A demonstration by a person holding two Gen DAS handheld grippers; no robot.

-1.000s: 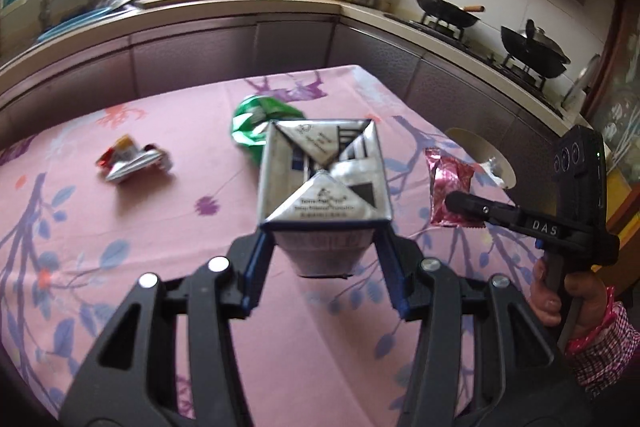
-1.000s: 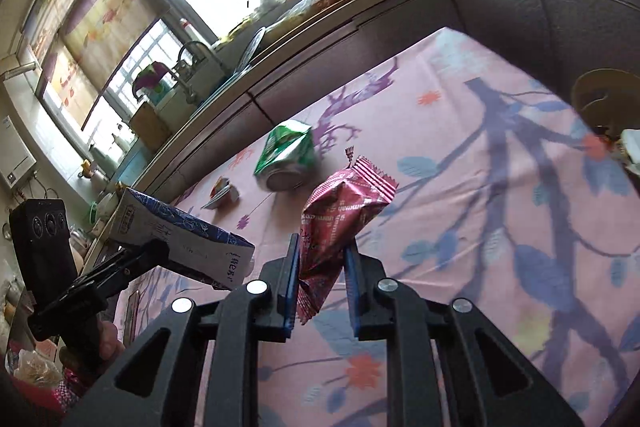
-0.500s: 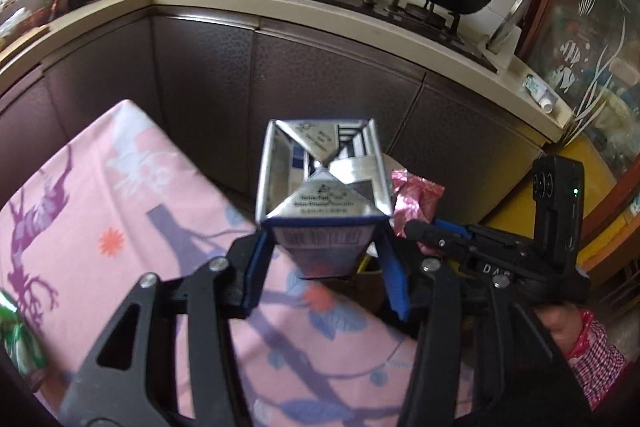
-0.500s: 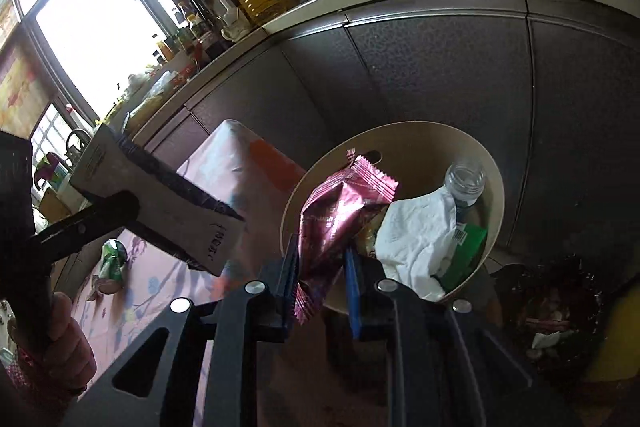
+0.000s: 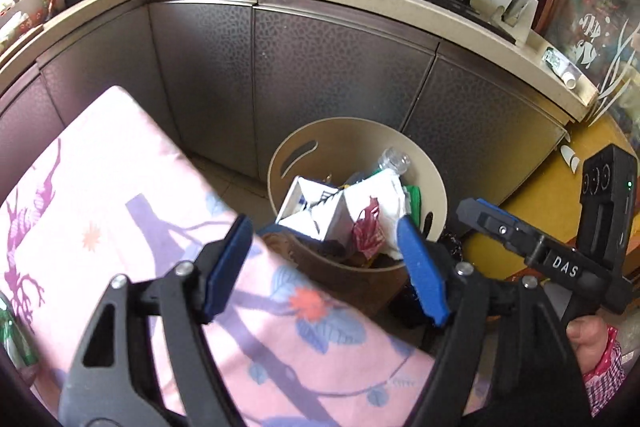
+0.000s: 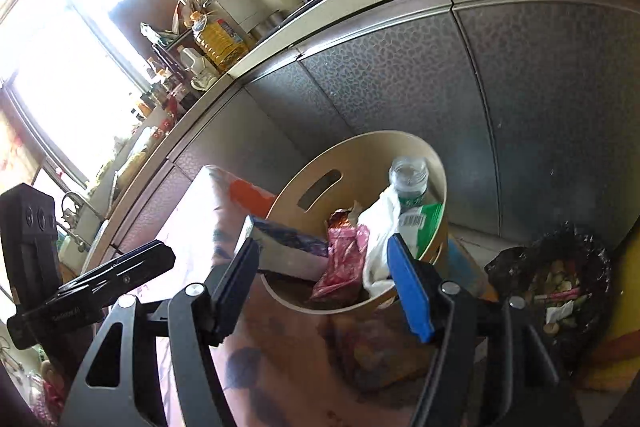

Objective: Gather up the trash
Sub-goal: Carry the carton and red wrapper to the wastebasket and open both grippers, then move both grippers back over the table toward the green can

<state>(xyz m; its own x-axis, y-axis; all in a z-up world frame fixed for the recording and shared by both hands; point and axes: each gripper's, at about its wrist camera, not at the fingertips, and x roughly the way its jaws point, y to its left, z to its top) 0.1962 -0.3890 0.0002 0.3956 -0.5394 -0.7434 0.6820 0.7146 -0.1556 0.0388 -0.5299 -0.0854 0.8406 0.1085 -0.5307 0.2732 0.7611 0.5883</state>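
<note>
**Carton and wrapper in the bin, both grippers empty**

Milk carton lies inside the beige bin, on its side, long axis roughly level, folded silver end facing the table edge; in the right wrist view its blue side runs toward the bin's near-left rim. Pink snack wrapper slumped just beside it, long axis tilted up-down, touching the white tissue. Clear bottle stands at the far side. Left gripper jaws opening, wide apart, nothing between the pads. Right gripper jaws opening too, nothing gripped. Both hover over the pink tablecloth edge, near the bin.
</note>
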